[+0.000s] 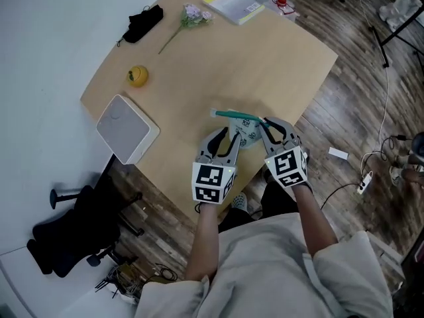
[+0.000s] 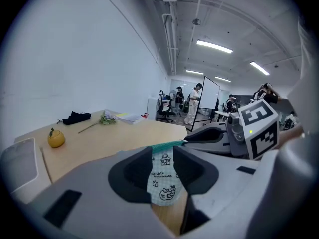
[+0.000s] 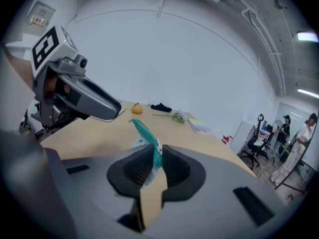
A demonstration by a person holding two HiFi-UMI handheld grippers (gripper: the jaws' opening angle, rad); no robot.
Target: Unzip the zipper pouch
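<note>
A small white checked zipper pouch [image 1: 244, 132] with cartoon prints and a teal zipper strip hangs lifted just above the near edge of the wooden table [image 1: 218, 65], held between both grippers. My left gripper [image 1: 232, 138] is shut on the pouch's cloth body [image 2: 163, 180], which hangs down between its pads. My right gripper [image 1: 264, 126] is shut on the teal zipper edge [image 3: 148, 139] at the pouch's right end. The left gripper view shows the right gripper [image 2: 222, 136] close by on the right. The zipper's pull is hidden.
Farther back on the table lie a yellow fruit [image 1: 137, 76], a white flat box [image 1: 127, 128], a black item [image 1: 144, 22], a flower sprig [image 1: 192, 16] and a booklet [image 1: 233, 4]. A black chair [image 1: 73, 234] stands on the floor at left.
</note>
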